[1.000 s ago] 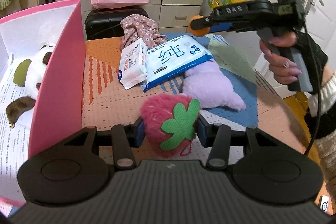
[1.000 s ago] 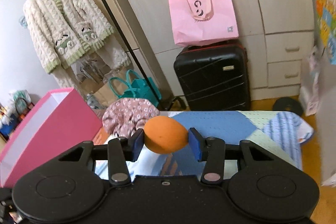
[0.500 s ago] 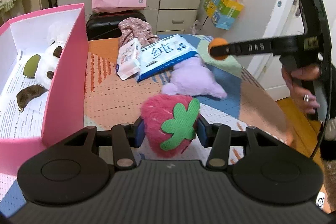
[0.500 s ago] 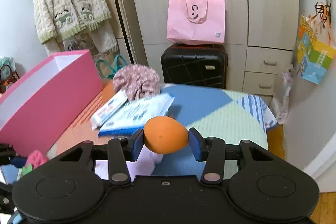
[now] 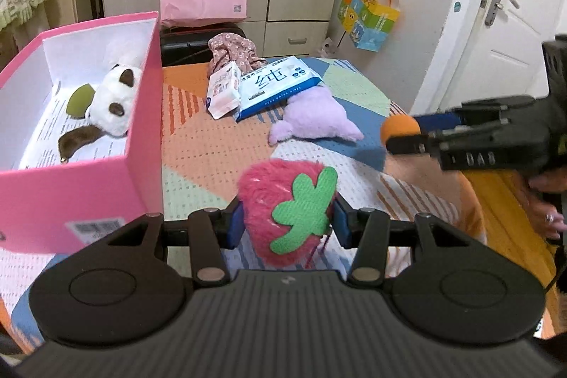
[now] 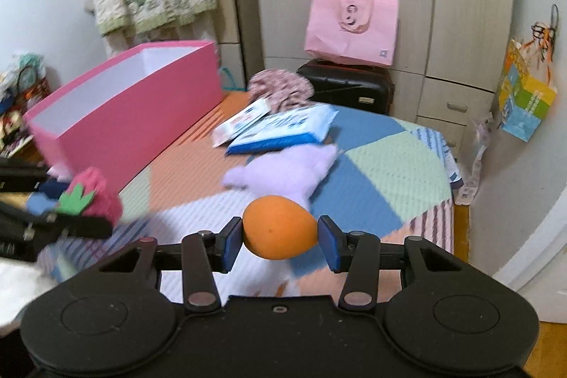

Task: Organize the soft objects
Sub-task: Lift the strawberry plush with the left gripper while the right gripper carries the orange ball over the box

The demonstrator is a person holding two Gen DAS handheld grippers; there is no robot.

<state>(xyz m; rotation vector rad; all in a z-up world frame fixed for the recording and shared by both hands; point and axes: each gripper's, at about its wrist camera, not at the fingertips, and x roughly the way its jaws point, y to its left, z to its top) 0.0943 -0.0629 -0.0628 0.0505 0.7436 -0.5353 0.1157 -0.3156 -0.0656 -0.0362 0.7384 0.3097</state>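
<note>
Left wrist view: left gripper (image 5: 287, 222) is squeezing plush strawberry (image 5: 283, 209) btwn both pads, above quilted table cover (image 5: 198, 162), beside pink box (image 5: 81, 179) w/ panda plush (image 5: 113, 105) inside.

Right wrist view: right gripper (image 6: 280, 238) is clamping orange sponge egg (image 6: 279, 227), near purple plush (image 6: 283, 169).

In the left wrist view, the right gripper (image 5: 402, 137) is entering from the right edge with its body cut off there, and the hand (image 5: 547, 201) gripping it is showing only partly at the lower right. The purple plush (image 5: 315, 119) is lying with its upper end tucked under the blue wet-wipe pack (image 5: 274, 85), and the floral cloth (image 5: 234, 50) behind is partly covered by the small white pack (image 5: 223, 89). In the right wrist view, the left gripper (image 6: 53, 211) at the left edge is blurring and getting cropped, the strawberry plush (image 6: 94, 197) is smearing, and the pink box (image 6: 120, 116) is hiding its contents behind its near wall.
</note>
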